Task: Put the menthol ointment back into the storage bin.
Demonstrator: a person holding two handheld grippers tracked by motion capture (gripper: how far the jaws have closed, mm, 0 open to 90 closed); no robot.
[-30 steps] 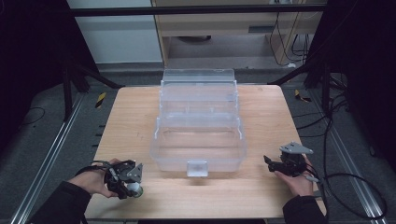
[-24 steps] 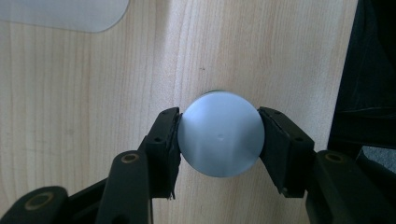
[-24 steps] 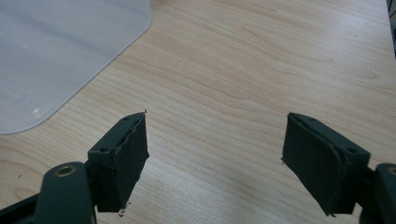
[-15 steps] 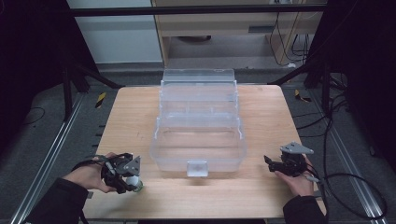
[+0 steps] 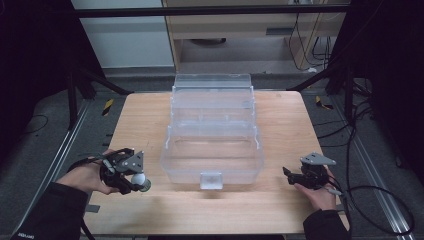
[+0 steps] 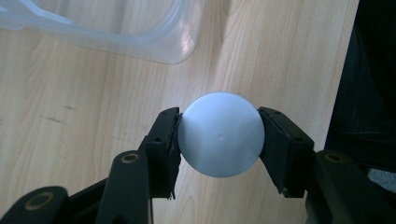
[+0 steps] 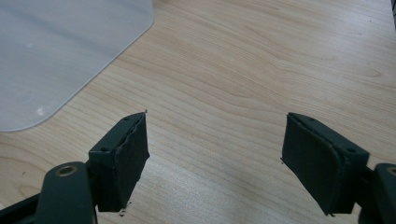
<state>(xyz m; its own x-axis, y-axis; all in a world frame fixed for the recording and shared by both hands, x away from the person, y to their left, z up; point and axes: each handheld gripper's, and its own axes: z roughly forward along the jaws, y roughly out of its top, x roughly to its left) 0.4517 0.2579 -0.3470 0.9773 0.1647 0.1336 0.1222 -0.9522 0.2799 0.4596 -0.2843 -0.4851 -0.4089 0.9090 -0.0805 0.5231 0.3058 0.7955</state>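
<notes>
A white ball (image 6: 221, 134) sits clamped between the two black jaws of my left gripper (image 5: 141, 183), which is shut on it near the table's front left. In the high view the ball (image 5: 139, 179) shows just left of a clear plastic tiered box (image 5: 212, 132) standing open in the middle of the table; a corner of that box (image 6: 140, 32) appears beyond the ball. At the front right my right gripper (image 5: 287, 175) rests low over the wood, its jaws wide open with nothing between them (image 7: 215, 161). A corner of the clear box (image 7: 56, 51) lies to its upper left.
The wooden table (image 5: 150, 120) has dark floor and metal rails on both sides. The box has a front latch (image 5: 210, 180). Cables trail from the right gripper over the table's right edge. A cabinet stands beyond the far edge.
My left gripper has turned and shifted slightly right toward the box with the ball held in it. The right gripper has stayed put.
</notes>
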